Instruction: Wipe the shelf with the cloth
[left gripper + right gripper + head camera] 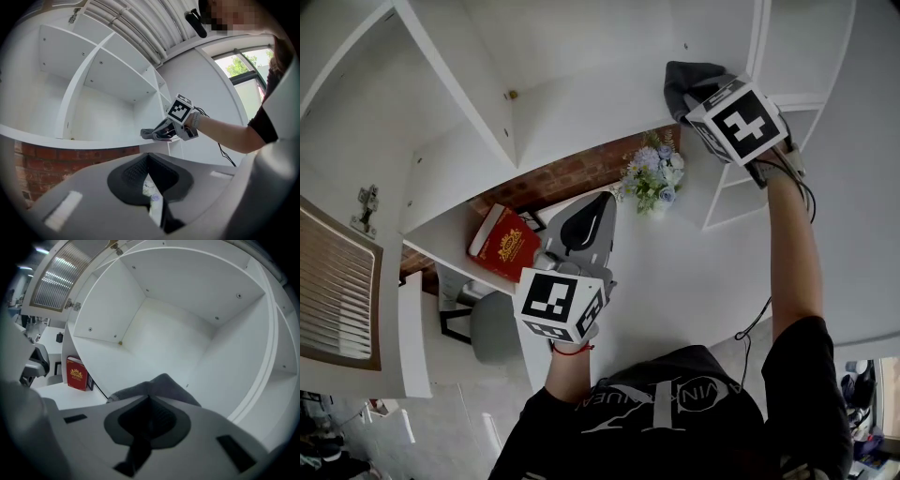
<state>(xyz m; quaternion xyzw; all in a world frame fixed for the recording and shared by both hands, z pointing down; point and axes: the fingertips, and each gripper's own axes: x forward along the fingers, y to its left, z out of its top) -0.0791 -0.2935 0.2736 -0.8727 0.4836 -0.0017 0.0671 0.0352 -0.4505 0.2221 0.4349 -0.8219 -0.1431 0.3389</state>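
Left gripper [607,196] closed, empty; right gripper [149,401] clenched on grey cloth [160,384] on white shelf [70,140]

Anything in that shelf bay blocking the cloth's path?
Nothing visible does. The right gripper holds the cloth on the bare white shelf. The flowers and red book sit lower, on the desk, outside that bay.

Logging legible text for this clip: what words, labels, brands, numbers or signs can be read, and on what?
Red book: gold emblem and lettering, too small to read.
Black shirt: pale print, part seems to read "VIN", the rest unreadable.
Left hand-held gripper, right hand-held gripper: cubes bear black-and-white square markers, no words.
Cloth, shelf: no text.
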